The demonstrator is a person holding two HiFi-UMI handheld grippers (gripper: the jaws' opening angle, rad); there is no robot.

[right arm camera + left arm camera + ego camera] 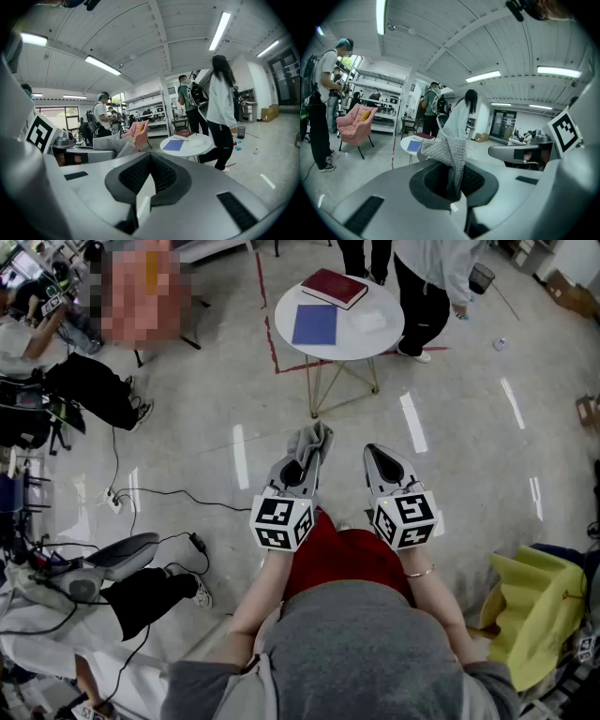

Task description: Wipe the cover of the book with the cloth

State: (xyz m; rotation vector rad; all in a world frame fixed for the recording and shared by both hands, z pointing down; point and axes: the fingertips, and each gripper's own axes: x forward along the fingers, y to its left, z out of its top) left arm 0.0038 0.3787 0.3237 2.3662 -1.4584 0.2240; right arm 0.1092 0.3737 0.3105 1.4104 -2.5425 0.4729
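Note:
A small round white table (375, 341) stands far ahead with a blue book (315, 324), a dark red book (334, 287) and a white cloth (368, 322) on it. My left gripper (307, 463) is shut on a grey knitted cloth (310, 440), which sticks up between its jaws (449, 157). My right gripper (377, 457) is held beside it, shut with nothing in it (149, 174). Both are at waist height, well short of the table. The blue book (174, 145) and red book (185, 134) also show in the right gripper view.
A person in dark trousers (427, 287) stands at the table's far right side. Someone sits at the left (89, 381), and cables (159, 493) run over the floor. A yellow bag (534, 606) lies at the lower right. Red tape (272, 343) marks the floor by the table.

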